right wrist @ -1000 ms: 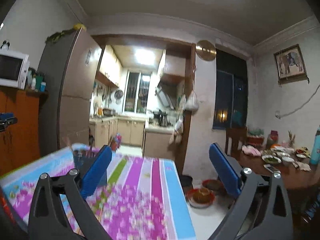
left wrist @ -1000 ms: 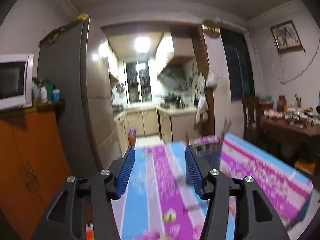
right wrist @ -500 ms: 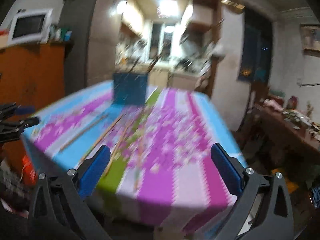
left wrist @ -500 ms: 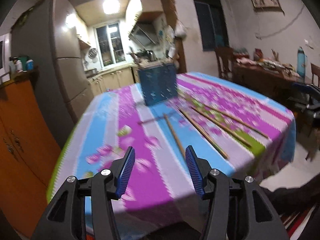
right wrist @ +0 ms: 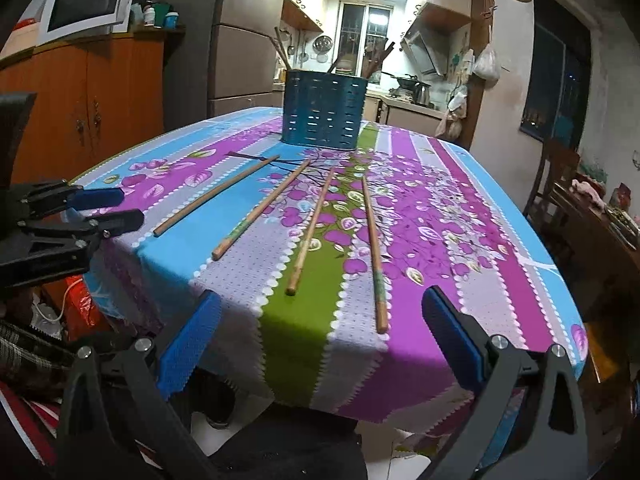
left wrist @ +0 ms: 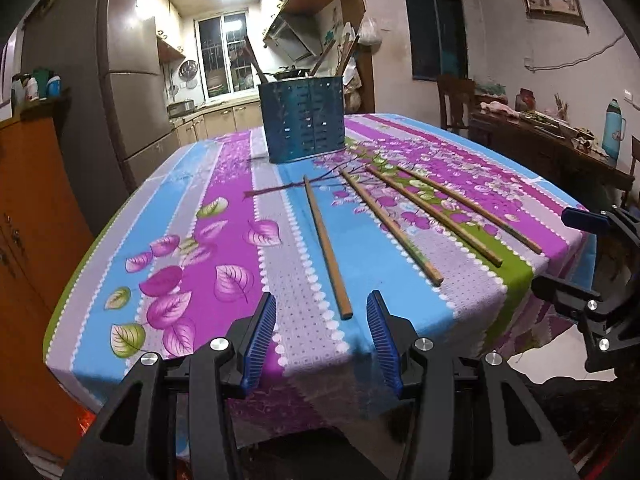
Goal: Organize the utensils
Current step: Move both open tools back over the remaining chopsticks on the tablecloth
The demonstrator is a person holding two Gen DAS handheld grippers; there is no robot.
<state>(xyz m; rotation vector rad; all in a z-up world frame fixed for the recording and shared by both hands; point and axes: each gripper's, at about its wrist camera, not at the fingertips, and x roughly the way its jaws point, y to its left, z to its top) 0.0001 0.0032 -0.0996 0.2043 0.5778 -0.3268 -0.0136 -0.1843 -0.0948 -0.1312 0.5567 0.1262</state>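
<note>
Four chopsticks lie beyond both open jaws.

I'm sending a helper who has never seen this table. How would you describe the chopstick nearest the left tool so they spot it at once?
Start at the blue slotted utensil holder at the far end of the striped floral tablecloth. Four chopsticks lie fanned out in front of it. Yours is the leftmost chopstick, the only one on the blue stripe, apart from the other three, its near end pointing between the open left tool's fingers.

Left gripper hovers low, jaws parted with nothing between them. Right gripper sits alongside it, jaws spread noticeably wider, also empty.
</note>
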